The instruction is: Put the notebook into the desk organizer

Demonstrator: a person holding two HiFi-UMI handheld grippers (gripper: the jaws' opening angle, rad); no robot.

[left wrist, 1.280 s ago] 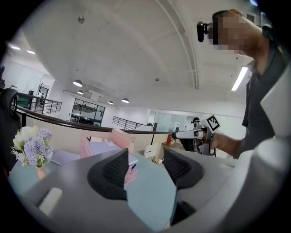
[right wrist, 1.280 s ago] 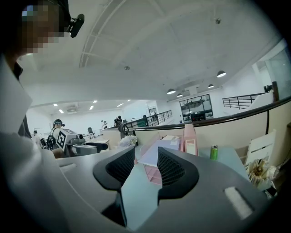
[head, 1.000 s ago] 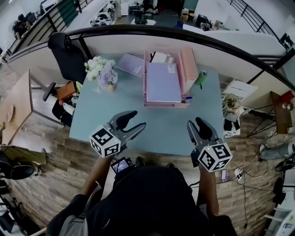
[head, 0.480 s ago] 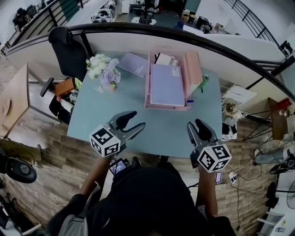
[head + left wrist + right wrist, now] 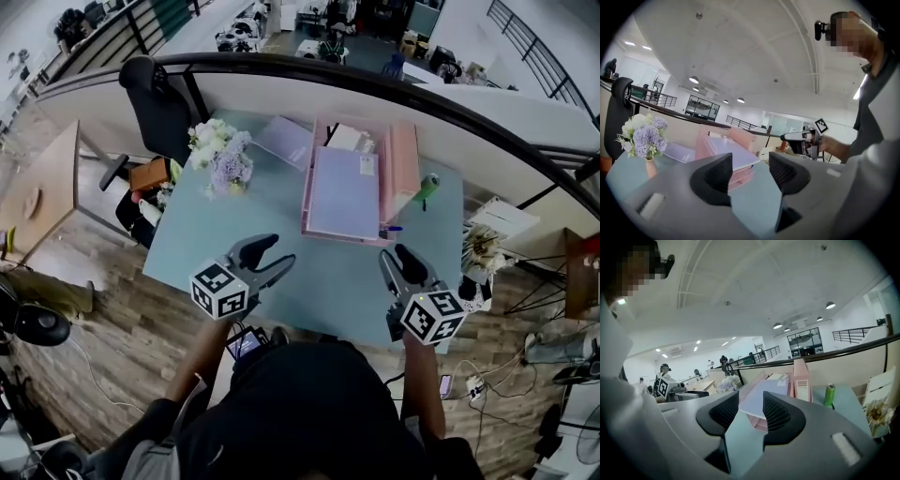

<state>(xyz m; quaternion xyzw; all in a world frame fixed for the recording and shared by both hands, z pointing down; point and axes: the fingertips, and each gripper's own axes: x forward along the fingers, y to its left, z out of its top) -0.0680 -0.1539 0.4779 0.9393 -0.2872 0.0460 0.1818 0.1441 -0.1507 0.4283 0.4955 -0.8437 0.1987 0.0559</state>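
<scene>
Two grippers, both empty. Left gripper (image 5: 280, 251) has its jaws partly apart with nothing between them, only bare table (image 5: 197, 239) ahead. Right gripper (image 5: 395, 255) is the same, with a moderate gap and no object in it. Both hang over the near edge of the table, well short of the work.

Notebook (image 5: 286, 141), lavender, lies flat on the table at the far side. It is just left of the pink desk organizer (image 5: 405, 161) and just right of the flower vase (image 5: 225, 157). It is not in the organizer yet, so I judge the task has barely started. A bigger lavender pad (image 5: 342, 192) already covers the organizer's flat tray. A green can (image 5: 428, 187) stands at the organizer's right.

Risks as I judge them:
- The notebook is thin and flat on the table, so the jaws may skid over the cover or pinch only the top pages, and it fans open.
- The vase sits close to the notebook's left, so a wide reach from my left side could tip the flowers.
- The tray is already taken. Pushing the notebook in on top could shove the pad or slide the light organizer toward the far edge.
- A right-side approach to the upright slots could clip the can.
</scene>
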